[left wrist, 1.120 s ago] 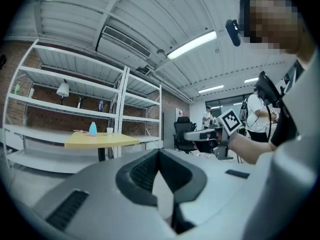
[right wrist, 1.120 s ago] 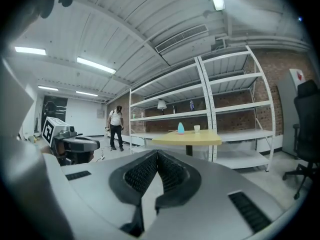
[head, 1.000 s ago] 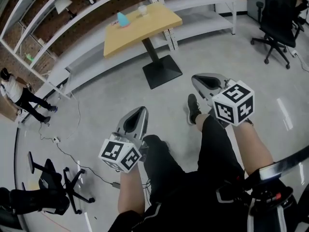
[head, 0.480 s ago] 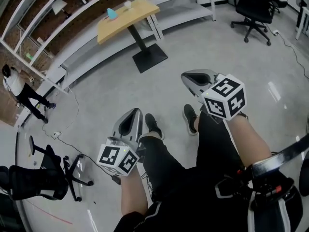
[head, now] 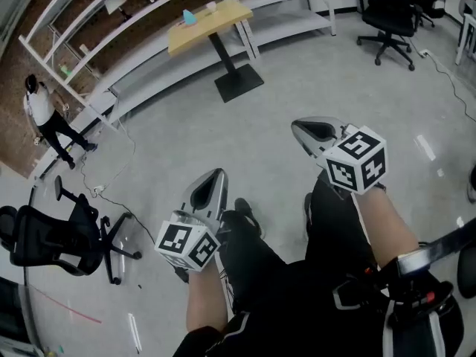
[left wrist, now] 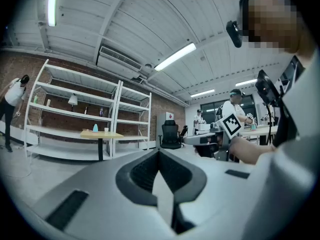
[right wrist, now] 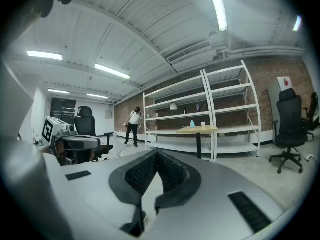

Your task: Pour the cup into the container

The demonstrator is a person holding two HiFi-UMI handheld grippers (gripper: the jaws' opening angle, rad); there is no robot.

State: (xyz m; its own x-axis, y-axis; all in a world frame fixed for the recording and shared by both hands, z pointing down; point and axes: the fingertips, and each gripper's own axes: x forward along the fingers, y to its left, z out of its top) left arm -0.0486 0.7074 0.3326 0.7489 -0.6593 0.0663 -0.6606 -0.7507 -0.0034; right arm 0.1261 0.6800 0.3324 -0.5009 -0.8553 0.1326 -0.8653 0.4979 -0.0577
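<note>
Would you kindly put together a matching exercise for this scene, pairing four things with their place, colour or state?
Things:
1. table
2. blue object
3. right gripper
4. person in a white top

Descriptions:
A. jaws shut, nothing between them
B. light wood top on a black base
C. sits on the tabletop
D. stands at the far left of the head view

Pairs: 1-B, 2-C, 3-A, 4-D
</note>
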